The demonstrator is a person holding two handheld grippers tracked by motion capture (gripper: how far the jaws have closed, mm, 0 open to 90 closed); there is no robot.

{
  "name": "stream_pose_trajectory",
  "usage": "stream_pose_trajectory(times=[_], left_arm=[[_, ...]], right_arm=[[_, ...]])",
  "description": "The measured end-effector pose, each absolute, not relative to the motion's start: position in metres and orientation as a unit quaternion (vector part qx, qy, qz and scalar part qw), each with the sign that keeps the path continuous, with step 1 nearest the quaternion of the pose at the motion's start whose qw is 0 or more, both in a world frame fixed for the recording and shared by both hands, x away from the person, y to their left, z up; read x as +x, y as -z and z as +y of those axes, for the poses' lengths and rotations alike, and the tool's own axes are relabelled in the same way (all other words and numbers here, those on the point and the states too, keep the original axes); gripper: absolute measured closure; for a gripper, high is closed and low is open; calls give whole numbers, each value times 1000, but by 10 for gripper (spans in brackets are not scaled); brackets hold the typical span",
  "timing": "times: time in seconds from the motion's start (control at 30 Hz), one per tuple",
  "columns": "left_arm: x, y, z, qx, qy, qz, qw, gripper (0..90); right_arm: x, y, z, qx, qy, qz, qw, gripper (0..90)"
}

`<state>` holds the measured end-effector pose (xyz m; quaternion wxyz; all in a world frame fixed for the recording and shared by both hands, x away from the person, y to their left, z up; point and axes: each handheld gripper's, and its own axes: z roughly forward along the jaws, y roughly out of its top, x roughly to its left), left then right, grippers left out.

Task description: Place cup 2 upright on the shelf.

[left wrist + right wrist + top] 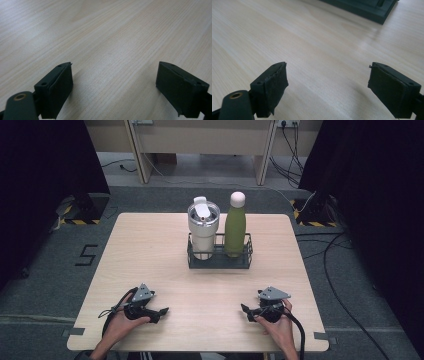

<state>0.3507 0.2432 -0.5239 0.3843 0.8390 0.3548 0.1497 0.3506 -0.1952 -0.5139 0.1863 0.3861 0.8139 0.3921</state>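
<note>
Pale wood table [150, 250] | dark wire rack [219, 261] mid-table, far from both hands | white steel tumbler [203, 227] left slot, green bottle [235, 226] right slot, both upright | left gripper [161, 312], right gripper [246, 310]: jaws spread, empty | advise: approach level, grip bodies mid-height.

In the high view the dark wire rack [219, 261] hides the bottoms of the white tumbler [203, 227] and the green bottle [235, 226] standing in it. The person's forearms are cut off at the bottom edge of the frame, and the hands cover much of each gripper's body. In the right gripper view the rack [364, 7] is sliced off by the top edge, a dark corner only. Both gripper views cut their own jaws at the bottom edge.
</note>
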Motion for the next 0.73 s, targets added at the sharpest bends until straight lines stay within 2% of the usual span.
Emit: stream_pose_trajectory(times=[0.2, 0.73], left_arm=[[351, 524, 243, 839, -150, 355, 384, 134], [351, 524, 243, 839, -150, 355, 384, 134]], right_arm=[[351, 517, -194, 392, -351, 833, 172, 131], [351, 518, -194, 393, -350, 834, 167, 110]])
